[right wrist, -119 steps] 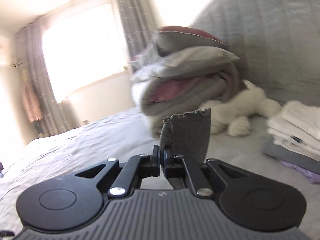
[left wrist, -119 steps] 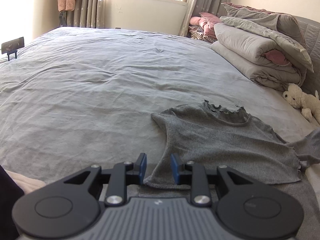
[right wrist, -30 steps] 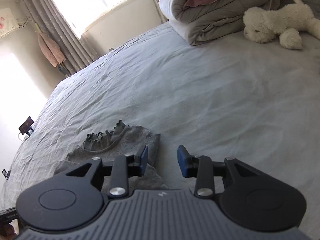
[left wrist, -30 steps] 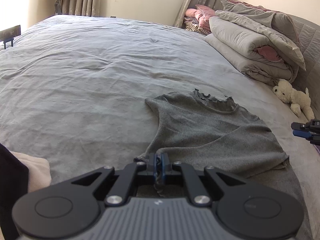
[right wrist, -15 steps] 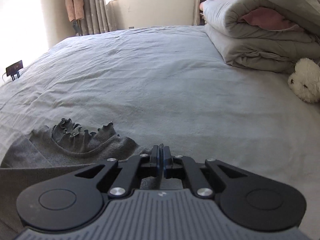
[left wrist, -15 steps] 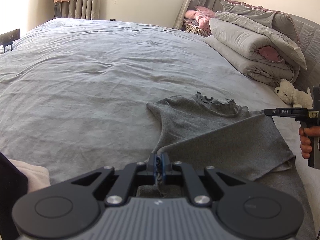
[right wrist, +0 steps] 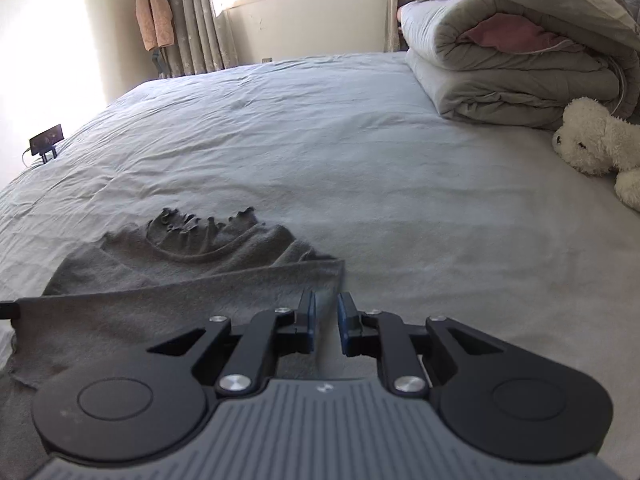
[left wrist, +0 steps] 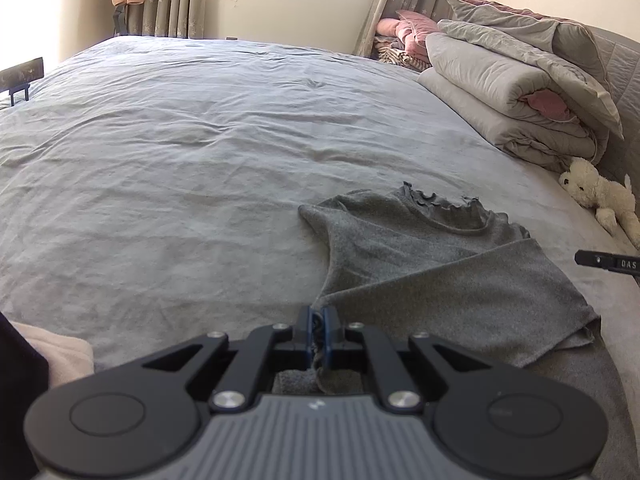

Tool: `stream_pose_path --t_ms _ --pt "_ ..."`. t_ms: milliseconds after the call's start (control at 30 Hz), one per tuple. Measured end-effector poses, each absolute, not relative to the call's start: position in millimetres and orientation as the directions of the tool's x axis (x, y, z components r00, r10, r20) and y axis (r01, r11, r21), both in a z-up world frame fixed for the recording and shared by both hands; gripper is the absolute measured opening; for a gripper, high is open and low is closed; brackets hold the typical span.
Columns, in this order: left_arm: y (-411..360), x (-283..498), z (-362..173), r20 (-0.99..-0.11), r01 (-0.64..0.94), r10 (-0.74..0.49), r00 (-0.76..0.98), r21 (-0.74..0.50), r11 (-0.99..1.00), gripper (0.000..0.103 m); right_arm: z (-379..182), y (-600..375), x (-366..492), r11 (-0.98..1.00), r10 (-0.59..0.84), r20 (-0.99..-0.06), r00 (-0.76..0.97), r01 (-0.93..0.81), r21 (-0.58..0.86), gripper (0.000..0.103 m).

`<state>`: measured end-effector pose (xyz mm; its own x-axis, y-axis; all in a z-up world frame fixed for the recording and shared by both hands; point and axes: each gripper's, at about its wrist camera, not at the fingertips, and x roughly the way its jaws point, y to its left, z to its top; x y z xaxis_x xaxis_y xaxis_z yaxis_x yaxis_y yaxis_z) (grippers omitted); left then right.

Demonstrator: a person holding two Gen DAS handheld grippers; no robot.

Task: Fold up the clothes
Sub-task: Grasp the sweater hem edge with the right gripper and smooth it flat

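Grey knit top [left wrist: 420, 256] spread on the grey bedsheet [left wrist: 180, 140], frilled collar [left wrist: 448, 204] toward the far side, lower part folded up over the chest in a slanting flap [left wrist: 460, 296]. Left gripper [left wrist: 318, 330] pressed together, pinching the near-left corner of that flap, cloth bunched between the blue pads and hanging down behind them. Right gripper [right wrist: 325, 324] at the flap's opposite corner, jaws parting, a narrow gap showing between the pads; fabric edge [right wrist: 336, 276] just ahead of and under the tips, not pinched. Right gripper's black tip also poking in at the right edge of the left view. Folded duvets [left wrist: 520, 92] and a white plush toy [right wrist: 592, 140] well apart from the top, near the headboard.
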<state>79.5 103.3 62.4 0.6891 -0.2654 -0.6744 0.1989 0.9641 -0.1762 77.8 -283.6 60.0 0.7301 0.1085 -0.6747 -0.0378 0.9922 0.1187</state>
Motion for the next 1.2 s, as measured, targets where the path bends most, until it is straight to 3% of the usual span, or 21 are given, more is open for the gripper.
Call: stream_pose_path --t_ms 133,267,367,467,633,733,867,900,967,1100,1200 --pt "102.8 80.3 63.3 -0.666 0.194 -0.262 0.699 -0.176 0.965 0.005 36.1 -254.8 76.1 0.997 -0.016 -0.754 0.656 -0.046 -0.061 0.021" --pt "104.3 81.5 64.7 -0.661 0.192 -0.261 0.703 -0.177 0.965 0.005 55.9 -259.6 54.0 1.0 0.0 -0.697 0.717 0.013 0.014 0.021" --pt "103.9 85.2 64.6 -0.653 0.188 -0.255 0.713 -0.173 0.967 0.005 36.8 -260.2 52.5 0.999 0.023 -0.748 0.663 0.008 0.038 0.021" --pt "105.0 89.7 61.7 -0.656 0.173 -0.241 0.715 -0.168 0.971 0.005 27.6 -262.3 49.0 0.996 0.008 -0.73 0.683 0.063 0.07 0.024" --pt "111.4 92.9 62.8 -0.65 0.145 -0.205 0.731 -0.146 0.979 0.005 46.5 -234.2 43.1 1.0 0.013 -0.656 0.755 -0.018 -0.001 0.033" --pt "116.2 95.8 60.5 -0.661 0.13 -0.197 0.724 -0.151 0.98 0.005 32.7 -228.4 52.5 0.999 -0.004 -0.717 0.697 -0.026 -0.031 0.033" --pt "119.9 94.7 62.1 -0.662 0.149 -0.249 0.707 -0.205 0.967 0.006 36.3 -223.4 48.3 0.999 -0.023 -0.679 0.734 -0.012 -0.047 0.033" --pt "121.6 94.0 63.7 -0.656 0.149 -0.266 0.706 -0.229 0.962 0.008 40.8 -219.6 45.2 0.998 -0.007 -0.662 0.749 -0.034 -0.049 0.035" --pt "123.6 94.3 63.4 -0.656 0.141 -0.274 0.703 -0.25 0.958 0.024 46.0 -212.3 41.5 0.996 0.023 -0.657 0.754 -0.076 -0.052 0.038" --pt "121.9 97.8 52.7 -0.692 0.118 -0.255 0.675 -0.24 0.964 0.029 40.8 -207.5 41.1 0.992 -0.003 -0.695 0.719 -0.086 -0.094 0.039" --pt "114.5 96.3 47.6 -0.701 0.134 -0.264 0.662 -0.236 0.962 0.03 44.4 -215.2 38.4 0.996 0.032 -0.683 0.73 -0.081 -0.041 0.039"
